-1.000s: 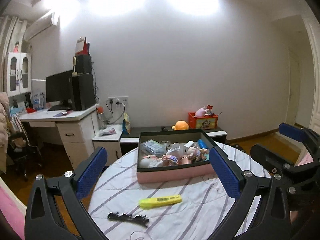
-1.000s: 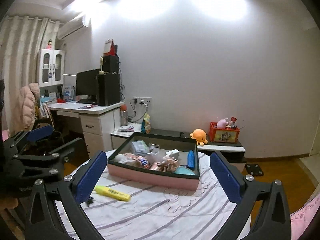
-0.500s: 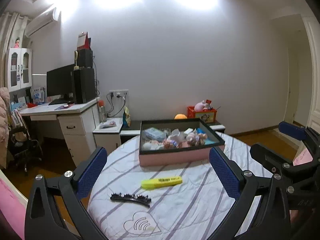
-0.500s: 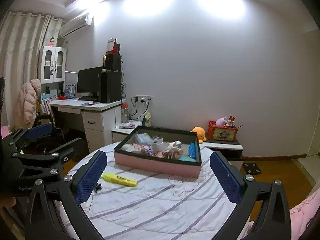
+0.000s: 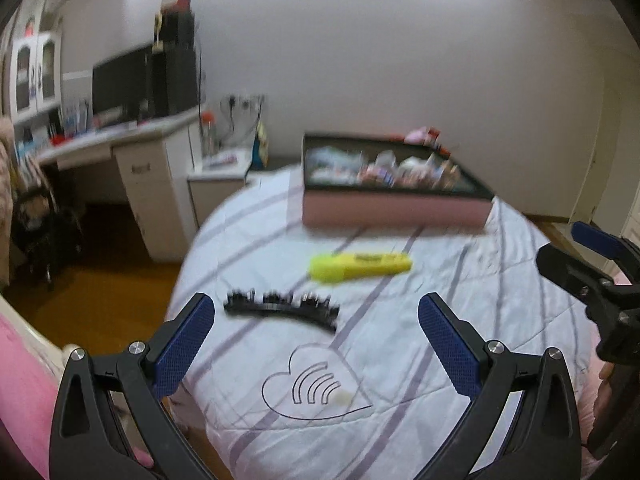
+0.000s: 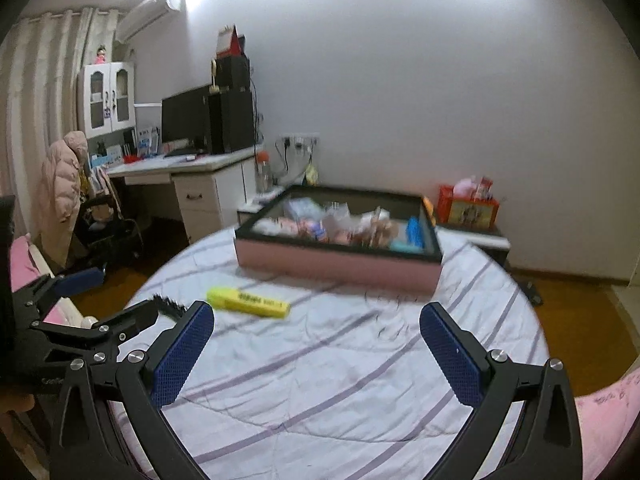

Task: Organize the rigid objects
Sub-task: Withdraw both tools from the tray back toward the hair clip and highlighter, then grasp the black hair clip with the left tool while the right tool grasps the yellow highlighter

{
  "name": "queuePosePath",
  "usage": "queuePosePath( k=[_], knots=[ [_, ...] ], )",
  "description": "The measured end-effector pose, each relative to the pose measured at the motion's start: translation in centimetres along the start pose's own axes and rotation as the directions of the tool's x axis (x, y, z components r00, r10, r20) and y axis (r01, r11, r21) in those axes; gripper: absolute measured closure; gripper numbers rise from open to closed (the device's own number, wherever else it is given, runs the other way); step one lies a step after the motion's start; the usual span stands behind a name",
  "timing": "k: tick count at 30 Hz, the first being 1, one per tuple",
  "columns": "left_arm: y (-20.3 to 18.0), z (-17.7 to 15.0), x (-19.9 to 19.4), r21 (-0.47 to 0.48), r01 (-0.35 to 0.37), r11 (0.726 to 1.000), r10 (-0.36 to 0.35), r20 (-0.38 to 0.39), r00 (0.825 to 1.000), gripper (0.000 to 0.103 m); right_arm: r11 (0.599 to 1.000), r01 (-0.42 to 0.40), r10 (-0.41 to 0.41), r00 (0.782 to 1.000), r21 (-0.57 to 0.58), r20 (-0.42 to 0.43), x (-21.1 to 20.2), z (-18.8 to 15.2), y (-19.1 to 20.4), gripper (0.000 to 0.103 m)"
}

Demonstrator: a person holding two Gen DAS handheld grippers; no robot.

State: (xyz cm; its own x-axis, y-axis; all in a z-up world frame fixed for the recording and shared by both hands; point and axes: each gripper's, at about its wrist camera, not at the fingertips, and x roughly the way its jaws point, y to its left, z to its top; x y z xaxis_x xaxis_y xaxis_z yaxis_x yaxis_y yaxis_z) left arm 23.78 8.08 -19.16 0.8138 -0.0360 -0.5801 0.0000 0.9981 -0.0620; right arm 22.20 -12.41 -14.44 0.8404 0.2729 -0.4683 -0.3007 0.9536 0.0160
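A yellow highlighter (image 5: pixel 360 266) (image 6: pixel 248 302) lies on the round striped tablecloth (image 5: pixel 420 360) in front of a pink box (image 5: pixel 394 212) (image 6: pixel 338 266) with a black rim, filled with several small items. A black toothed hair clip (image 5: pixel 280 306) lies nearer, just beyond my left gripper (image 5: pixel 312 336), which is open and empty above the cloth. In the right wrist view the clip (image 6: pixel 166 302) is partly hidden behind the left gripper's arm. My right gripper (image 6: pixel 316 344) is open and empty over the table's near side, right of the highlighter.
A white desk (image 6: pixel 192 172) with a monitor and tower stands at the left wall, with a chair and a coat (image 6: pixel 62 192) beside it. A low shelf with a red toy box (image 6: pixel 466 208) sits behind the table. Pink bedding (image 6: pixel 604 412) borders the near edge.
Both grippers have tilted down and moved closer to the table; the clip and highlighter now sit higher and larger in view. Both stay open. The objects have not moved.
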Motion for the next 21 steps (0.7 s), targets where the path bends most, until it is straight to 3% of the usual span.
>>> queuePosePath(
  k=[9, 17, 21],
  knots=[
    [1.4, -0.9, 6.6, -0.084, -0.059, 0.995, 0.042, -0.185, 0.982, 0.000, 1.000, 0.013, -0.009, 0.991, 0.024, -0.133, 4.8, -1.7, -1.0, 0.000],
    [1.3, 0.8, 9.2, -0.147, -0.071, 0.987, 0.035, -0.234, 0.972, 0.001, 1.000, 0.000, 0.004, 0.985, 0.024, -0.171, 7.1, -1.4, -1.7, 0.000],
    [0.4, 0.6, 9.8, -0.054, -0.136, 0.989, 0.119, -0.244, 0.963, 0.019, 1.000, -0.004, 0.009, 0.983, 0.030, -0.181, 7.5, -1.3, -2.2, 0.000]
  ],
)
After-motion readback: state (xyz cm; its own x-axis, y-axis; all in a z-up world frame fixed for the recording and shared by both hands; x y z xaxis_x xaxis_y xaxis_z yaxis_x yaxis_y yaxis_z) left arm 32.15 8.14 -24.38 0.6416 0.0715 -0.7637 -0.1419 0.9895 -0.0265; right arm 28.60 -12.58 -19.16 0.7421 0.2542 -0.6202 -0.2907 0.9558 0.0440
